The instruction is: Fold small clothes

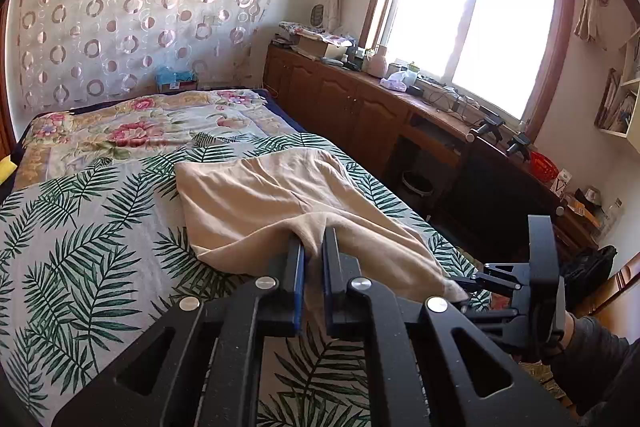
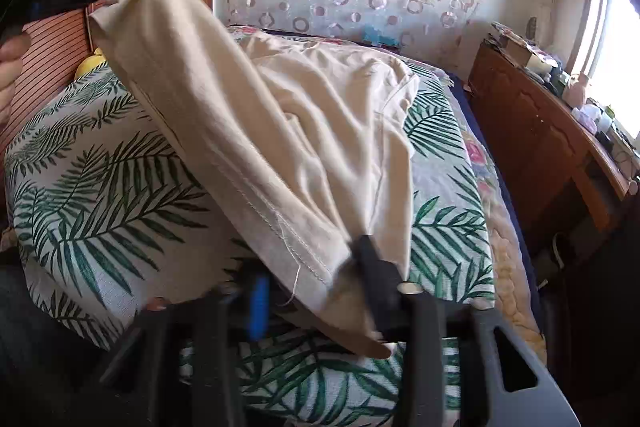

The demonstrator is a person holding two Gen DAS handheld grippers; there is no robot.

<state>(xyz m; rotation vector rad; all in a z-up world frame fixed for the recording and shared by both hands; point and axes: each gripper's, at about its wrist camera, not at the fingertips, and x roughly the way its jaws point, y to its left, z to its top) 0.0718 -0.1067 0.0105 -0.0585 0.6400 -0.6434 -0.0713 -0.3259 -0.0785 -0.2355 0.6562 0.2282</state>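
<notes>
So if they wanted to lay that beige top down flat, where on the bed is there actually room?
The leaf-print sheet is bare left of the beige garment, toward the wooden headboard. The floral quilt beyond it, up to the curtained wall, is also free. The wooden counter under the window is crowded with boxes and bottles.
</notes>
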